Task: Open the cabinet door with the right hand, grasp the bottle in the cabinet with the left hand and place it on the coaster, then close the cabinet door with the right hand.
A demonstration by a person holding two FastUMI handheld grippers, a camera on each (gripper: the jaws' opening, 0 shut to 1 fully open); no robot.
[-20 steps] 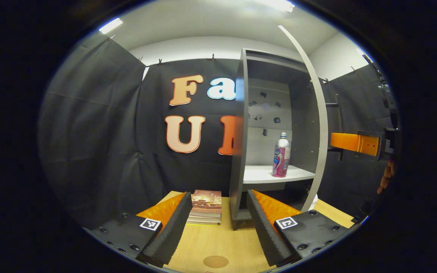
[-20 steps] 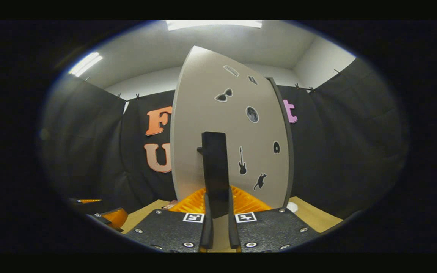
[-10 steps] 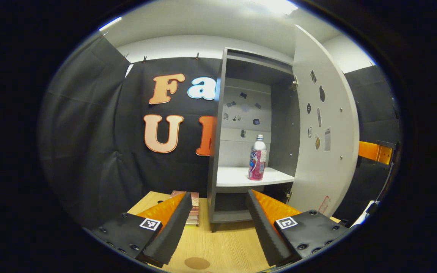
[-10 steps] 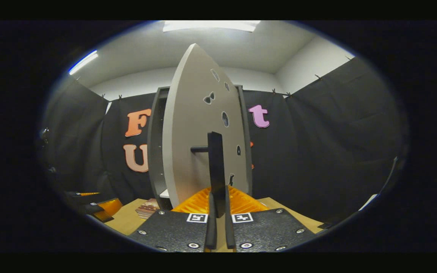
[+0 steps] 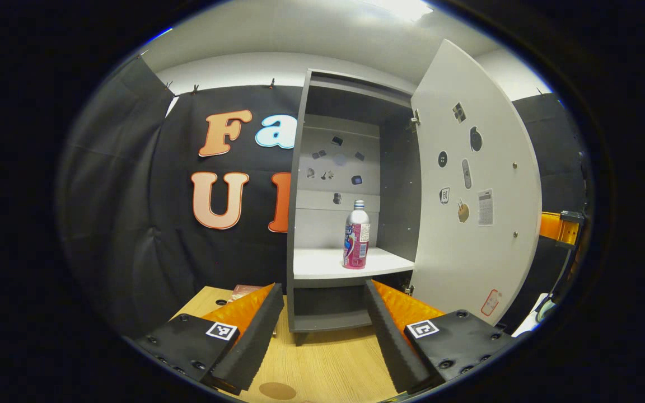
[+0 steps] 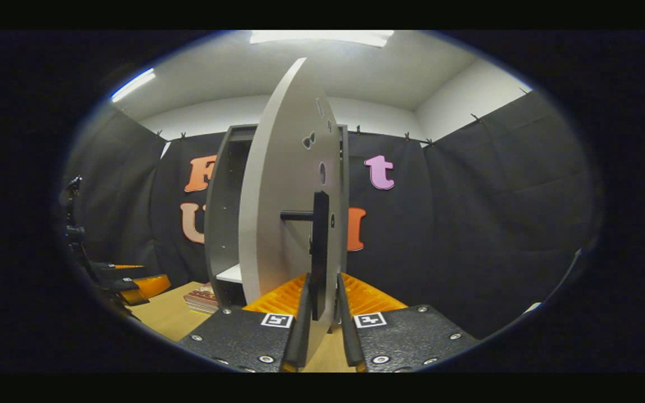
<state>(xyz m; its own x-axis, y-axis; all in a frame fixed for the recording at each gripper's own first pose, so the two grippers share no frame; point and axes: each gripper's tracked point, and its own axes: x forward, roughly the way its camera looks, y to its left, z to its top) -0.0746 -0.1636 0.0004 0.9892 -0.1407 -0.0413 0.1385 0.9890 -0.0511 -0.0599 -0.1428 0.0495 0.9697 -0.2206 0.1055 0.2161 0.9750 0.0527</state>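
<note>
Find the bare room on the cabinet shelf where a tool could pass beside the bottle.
The white shelf is bare left of the bottle, up to the cabinet's left wall. Right of the bottle, the gap to the right wall is narrower.

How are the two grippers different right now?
The left gripper has its jaws wide apart and holds nothing; the right gripper has its jaws close around the door handle. The left faces the bottle in the open cabinet; the right faces the door's outside. Both hover above the wooden table.

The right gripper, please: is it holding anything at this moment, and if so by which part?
The right gripper sits around the lower end of the cabinet door's black handle; whether its jaws press on it cannot be told.
</note>
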